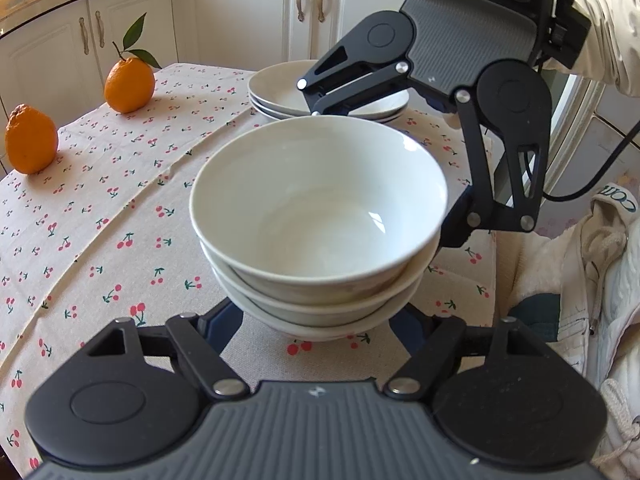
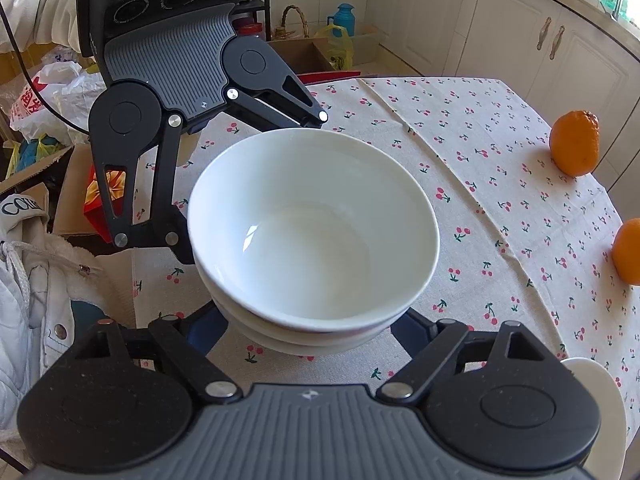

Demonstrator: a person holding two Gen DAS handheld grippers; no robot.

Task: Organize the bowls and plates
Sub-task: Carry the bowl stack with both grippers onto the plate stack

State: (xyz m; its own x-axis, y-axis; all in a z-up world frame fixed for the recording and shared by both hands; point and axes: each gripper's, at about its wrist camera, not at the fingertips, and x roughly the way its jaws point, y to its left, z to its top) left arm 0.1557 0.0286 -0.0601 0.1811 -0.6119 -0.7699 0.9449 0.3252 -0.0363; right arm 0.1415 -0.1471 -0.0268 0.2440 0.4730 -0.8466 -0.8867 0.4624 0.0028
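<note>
1. The table, under a cherry-print cloth, carries everything; white cabinets stand behind it.
2. And here's the bowl stack, three white bowls nested, sitting near the table's edge on the person's side, caught between both grippers!
3. The left gripper comes in low, its jaws spread wide to either side of the stack's base; its fingertips are hidden under the bowls, so contact cannot be told.
4. The right gripper faces it from the opposite side, jaws likewise spread wide around the stack's lower bowls, fingertips hidden.
5. The plate stack, shallow white plates, rests beyond the bowls toward the far edge, partly behind the right gripper.
6. Two oranges sit well apart from the bowls, by the table's edge; one keeps its leaves.
</note>
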